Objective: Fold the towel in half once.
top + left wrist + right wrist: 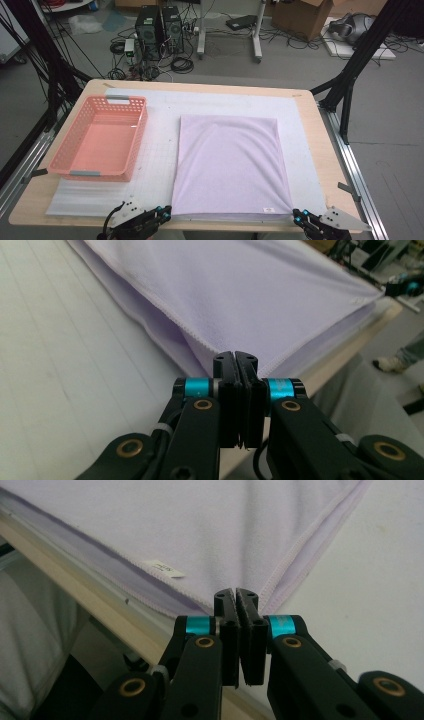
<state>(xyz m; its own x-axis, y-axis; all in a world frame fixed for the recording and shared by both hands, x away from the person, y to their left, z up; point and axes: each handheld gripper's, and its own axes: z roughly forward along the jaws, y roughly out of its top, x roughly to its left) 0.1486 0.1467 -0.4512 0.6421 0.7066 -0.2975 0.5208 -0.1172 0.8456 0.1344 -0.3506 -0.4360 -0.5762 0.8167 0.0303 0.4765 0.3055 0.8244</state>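
**Here: both grippers closed at the near corners of a folded lilac cloth**

Here the left gripper [235, 357] has its two black jaws pressed together with nothing between them, tips just short of the near left corner of the lilac cloth [260, 295]. The right gripper [236, 596] is likewise closed and empty, tips just beside the cloth's near right corner.

Surface and room. The cloth [230, 165] lies flat, folded into a rectangle, on a white foam mat [160, 150] that covers most of a pale wooden table [320, 145]; its near edge runs close to the table's near edge. In the high view the left gripper [162, 214] sits at the bottom left of the cloth and the right gripper [298, 216] at its bottom right. Beyond the table is a grey floor with two computer towers [160, 30], loose cables, a white stand's legs [230, 40] and a cardboard box [305, 17]. Black frame struts [350, 75] rise at both sides.

View differences. The right gripper view shows a small white label [162, 568] sewn near the cloth's hem, and the stitched edges of stacked layers. The left gripper view shows the layers parting slightly at the corner and, far off, the other gripper's blue-ringed tip [407, 287]. The basket appears in the high view.

Containers. A pink slotted basket [65, 150] stands on the mat, left of the cloth and apart from it; it is empty.
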